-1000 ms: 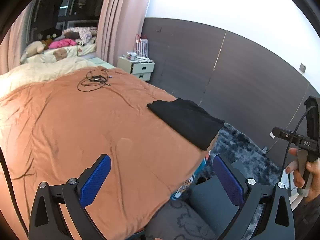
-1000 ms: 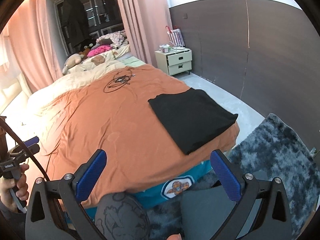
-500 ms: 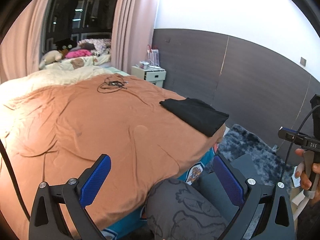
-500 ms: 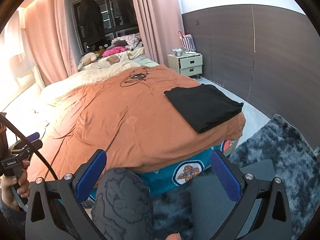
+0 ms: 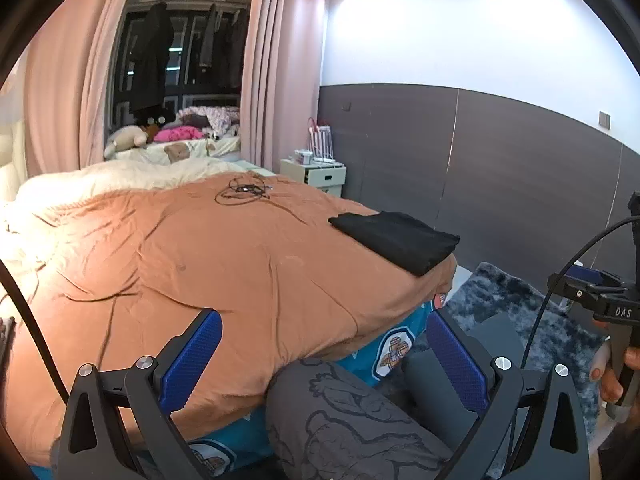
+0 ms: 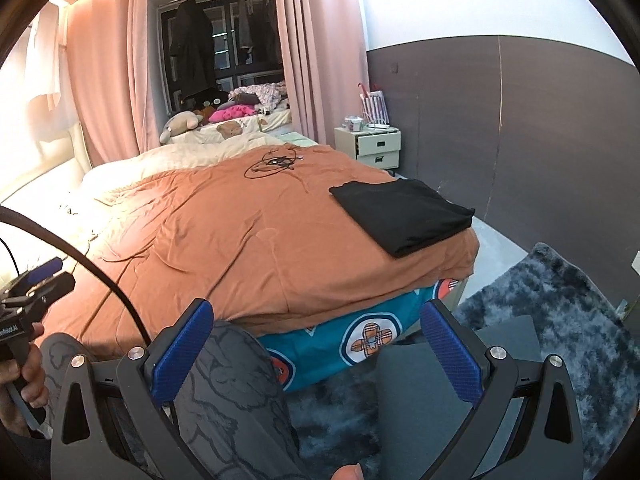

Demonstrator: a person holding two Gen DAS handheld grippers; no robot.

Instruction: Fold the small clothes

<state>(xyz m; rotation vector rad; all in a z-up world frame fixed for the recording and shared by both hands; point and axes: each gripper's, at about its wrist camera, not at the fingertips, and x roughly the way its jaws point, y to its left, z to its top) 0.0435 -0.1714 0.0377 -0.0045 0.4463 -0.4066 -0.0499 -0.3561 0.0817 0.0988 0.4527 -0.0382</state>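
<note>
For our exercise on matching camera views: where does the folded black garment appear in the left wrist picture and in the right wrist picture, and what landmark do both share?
Left wrist: the folded black garment lies right of centre, on the orange bedspread near its right corner.
Right wrist: the garment lies right of centre, by the same corner.
Shared landmark: the white bedside cabinet beyond the bed.

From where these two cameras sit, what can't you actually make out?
- Black garment: which kind it is; folded flat, both views.
- Tangle of cables on the orange bedspread: too small to identify, both views.
- Nightstand top: items too small.
- Floor between the left tool fingers: hidden by a patterned trouser leg.
</note>
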